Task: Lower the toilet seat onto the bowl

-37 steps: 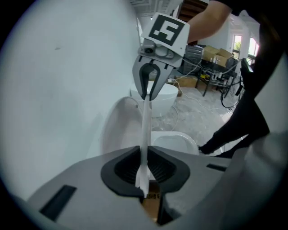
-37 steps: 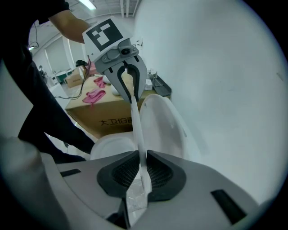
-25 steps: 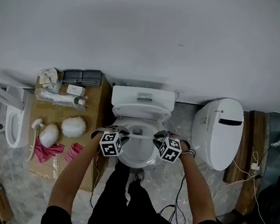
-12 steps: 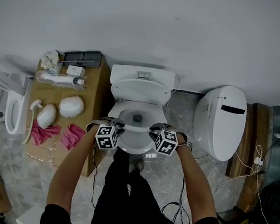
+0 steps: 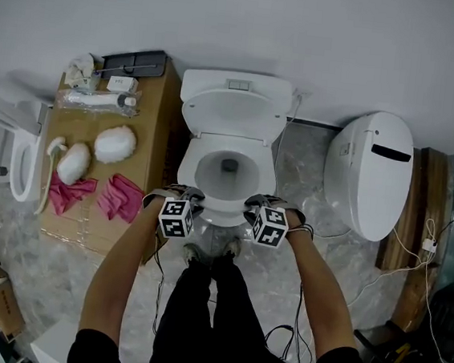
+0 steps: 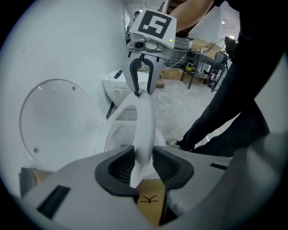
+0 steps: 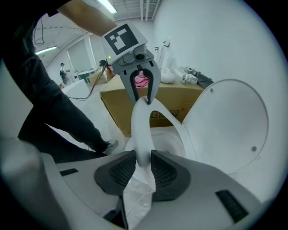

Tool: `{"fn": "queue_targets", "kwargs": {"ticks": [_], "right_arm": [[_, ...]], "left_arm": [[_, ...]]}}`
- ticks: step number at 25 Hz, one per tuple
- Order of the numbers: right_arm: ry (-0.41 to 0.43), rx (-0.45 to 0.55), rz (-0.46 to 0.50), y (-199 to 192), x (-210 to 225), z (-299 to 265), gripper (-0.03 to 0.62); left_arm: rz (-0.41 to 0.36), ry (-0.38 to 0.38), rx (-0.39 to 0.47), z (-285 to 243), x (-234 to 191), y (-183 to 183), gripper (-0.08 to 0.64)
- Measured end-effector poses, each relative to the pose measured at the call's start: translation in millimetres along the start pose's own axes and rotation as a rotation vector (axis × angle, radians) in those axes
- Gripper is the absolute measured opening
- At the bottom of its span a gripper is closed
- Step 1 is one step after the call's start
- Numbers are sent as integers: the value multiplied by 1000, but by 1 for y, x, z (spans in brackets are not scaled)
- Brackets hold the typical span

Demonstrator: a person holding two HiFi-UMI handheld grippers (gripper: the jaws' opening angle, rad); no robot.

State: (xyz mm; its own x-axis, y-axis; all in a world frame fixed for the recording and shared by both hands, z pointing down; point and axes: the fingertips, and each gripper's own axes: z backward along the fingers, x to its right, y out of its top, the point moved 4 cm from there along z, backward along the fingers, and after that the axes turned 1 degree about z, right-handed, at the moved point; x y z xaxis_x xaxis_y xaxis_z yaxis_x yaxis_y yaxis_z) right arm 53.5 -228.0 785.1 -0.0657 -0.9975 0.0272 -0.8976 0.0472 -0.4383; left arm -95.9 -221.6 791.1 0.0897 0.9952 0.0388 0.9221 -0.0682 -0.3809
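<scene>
The white toilet seat (image 5: 190, 167) lies low over the bowl (image 5: 225, 186), while the lid (image 5: 234, 111) stands up against the tank. My left gripper (image 5: 180, 197) and right gripper (image 5: 266, 205) sit at the seat's front rim, one on each side. In the left gripper view the rim (image 6: 145, 130) runs between my left gripper's (image 6: 143, 162) pads, with a dark gap at one pad. The right gripper (image 7: 143, 167) straddles the same rim (image 7: 141, 134). Both sets of jaws have just been opening, and the seat is still between them.
A cardboard box (image 5: 145, 156) to the left carries white bundles and pink cloths (image 5: 120, 198). A second toilet (image 5: 371, 172) stands at the right, with cables (image 5: 412, 265) on the floor. Spare seats (image 5: 7, 163) lean at the far left. The person's legs (image 5: 204, 319) stand before the bowl.
The seat has swung down from half raised to low over the bowl. Both grippers came down and toward the person with its front rim.
</scene>
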Motion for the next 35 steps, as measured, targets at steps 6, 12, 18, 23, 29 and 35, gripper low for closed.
{"fn": "queue_targets", "kwargs": {"ticks": [6, 12, 18, 23, 29, 35], "right_arm": [[5, -44, 7, -15, -32, -37, 132], [-3, -85, 34, -34, -62, -77, 137], [-29, -112, 46, -53, -82, -117, 141], [-6, -103, -12, -69, -93, -148, 137], [-11, -103, -42, -92, -101, -192, 126], [2, -119, -57, -108, -101, -229, 126]], "left_arm": [[-16, -21, 17, -32, 33, -15, 135], [-78, -51, 9, -71, 65, -31, 137], [-117, -53, 3, -111, 88, -48, 141], [-136, -43, -6, -144, 100, -63, 143], [-119, -61, -22, -188, 114, -81, 143], [-96, -79, -24, -225, 119, -95, 137]]}}
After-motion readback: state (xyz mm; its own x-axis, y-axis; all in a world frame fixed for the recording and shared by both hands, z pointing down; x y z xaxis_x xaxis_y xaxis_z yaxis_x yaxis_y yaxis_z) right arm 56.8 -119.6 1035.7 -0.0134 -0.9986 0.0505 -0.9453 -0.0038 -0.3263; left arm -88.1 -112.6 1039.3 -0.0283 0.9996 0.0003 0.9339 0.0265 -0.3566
